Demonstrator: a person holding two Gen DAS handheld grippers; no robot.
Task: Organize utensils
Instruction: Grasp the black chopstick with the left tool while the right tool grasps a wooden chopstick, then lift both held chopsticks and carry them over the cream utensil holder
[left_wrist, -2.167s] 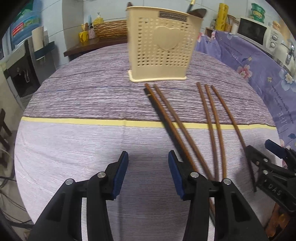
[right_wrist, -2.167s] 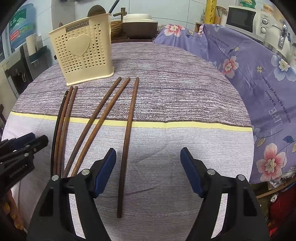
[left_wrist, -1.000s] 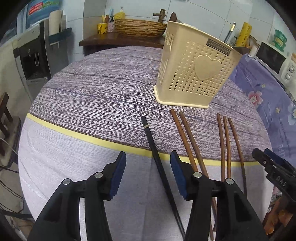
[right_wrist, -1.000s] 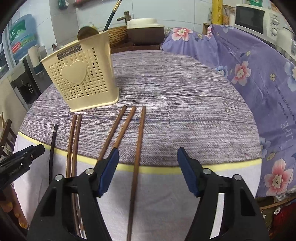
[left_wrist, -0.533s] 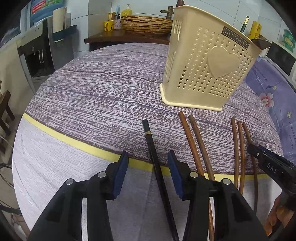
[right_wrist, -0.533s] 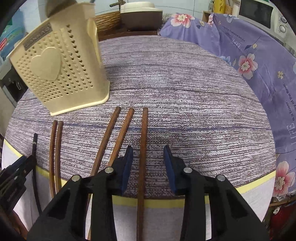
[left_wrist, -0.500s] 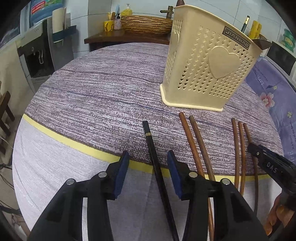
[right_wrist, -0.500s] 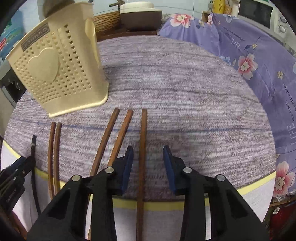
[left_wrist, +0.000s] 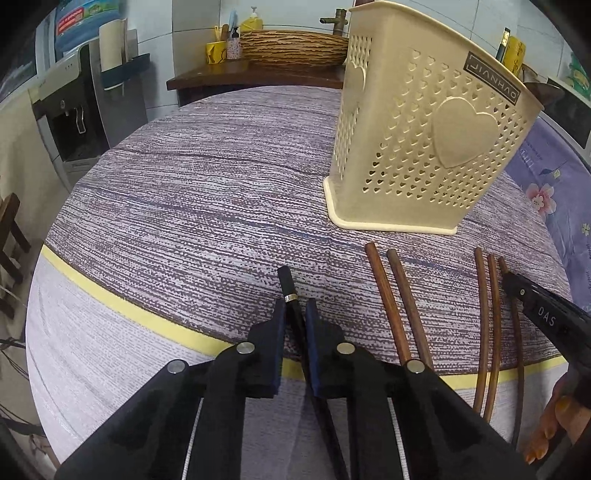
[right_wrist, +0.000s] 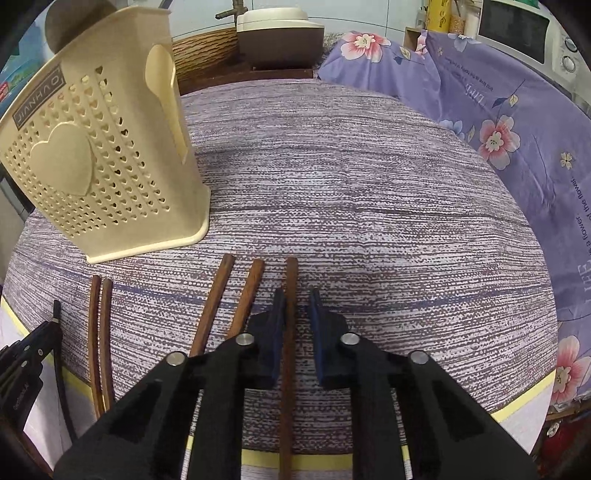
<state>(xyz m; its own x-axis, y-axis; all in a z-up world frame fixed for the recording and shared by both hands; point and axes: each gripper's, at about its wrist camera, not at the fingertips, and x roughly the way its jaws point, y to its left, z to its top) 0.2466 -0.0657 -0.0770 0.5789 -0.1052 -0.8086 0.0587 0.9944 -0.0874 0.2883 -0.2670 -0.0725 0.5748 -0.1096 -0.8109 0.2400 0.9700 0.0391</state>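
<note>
1. Left claw (left_wrist: 295, 314): narrowed around the black chopstick with a silver band (left_wrist: 287, 286), lying on the bench (left_wrist: 203, 221).
2. Right claw (right_wrist: 296, 306): narrowed around the rightmost brown wooden chopstick (right_wrist: 291, 280), contact indeterminate, near the cream perforated plastic holder (right_wrist: 110, 166).

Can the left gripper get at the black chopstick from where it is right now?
Probably yes: the left gripper already straddles the black chopstick, pads nearly closed on it, and nothing lies between them.

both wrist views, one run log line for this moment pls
left claw: closing on black chopstick | right claw: closing on brown chopstick | holder: upright
</note>
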